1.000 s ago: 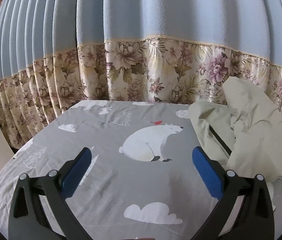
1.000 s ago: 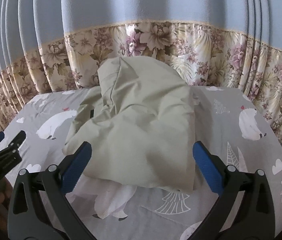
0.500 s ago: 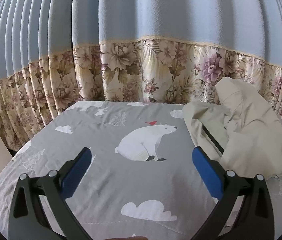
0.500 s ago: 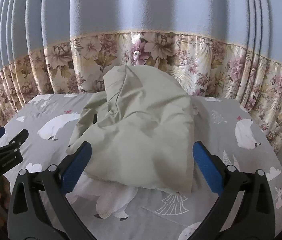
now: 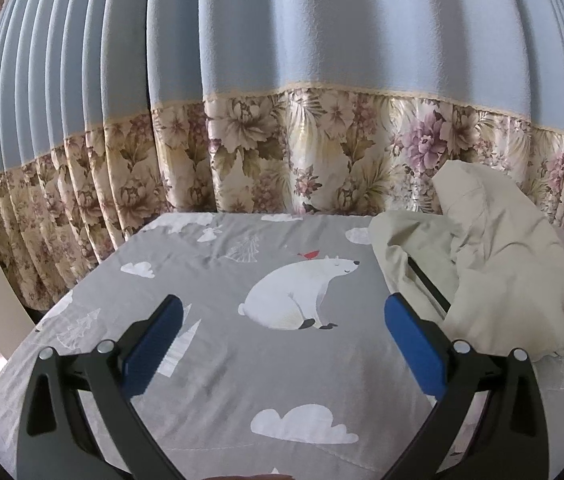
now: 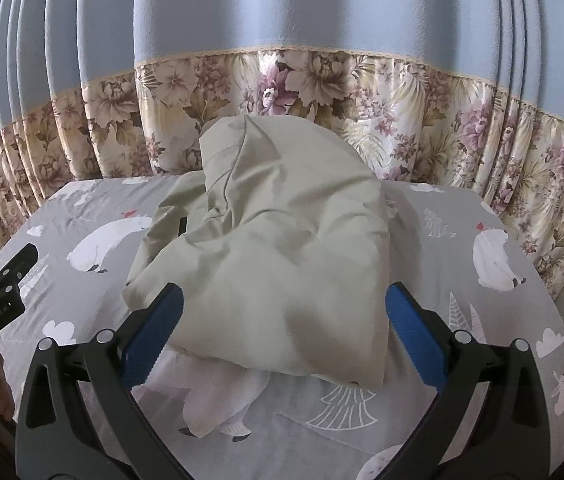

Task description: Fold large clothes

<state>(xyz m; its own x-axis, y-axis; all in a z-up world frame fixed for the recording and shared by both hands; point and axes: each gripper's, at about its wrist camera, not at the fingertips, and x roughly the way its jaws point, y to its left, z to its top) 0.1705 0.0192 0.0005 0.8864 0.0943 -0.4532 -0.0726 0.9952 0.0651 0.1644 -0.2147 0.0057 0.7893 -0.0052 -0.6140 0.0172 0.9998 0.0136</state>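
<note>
Both claws, left [image 5: 282, 344] and right [image 6: 282, 344], wide, empty (crumpled garment [image 6: 278, 248] centered only rightward).

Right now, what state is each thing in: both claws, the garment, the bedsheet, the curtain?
left claw: open, empty, above the sheet
right claw: open, empty, facing the garment
pale green garment: crumpled in a heap, unfolded, not gripped
white cloth: partly under the garment, rumpled
bear-print bedsheet: spread flat, lightly creased
curtain: drawn closed
</note>
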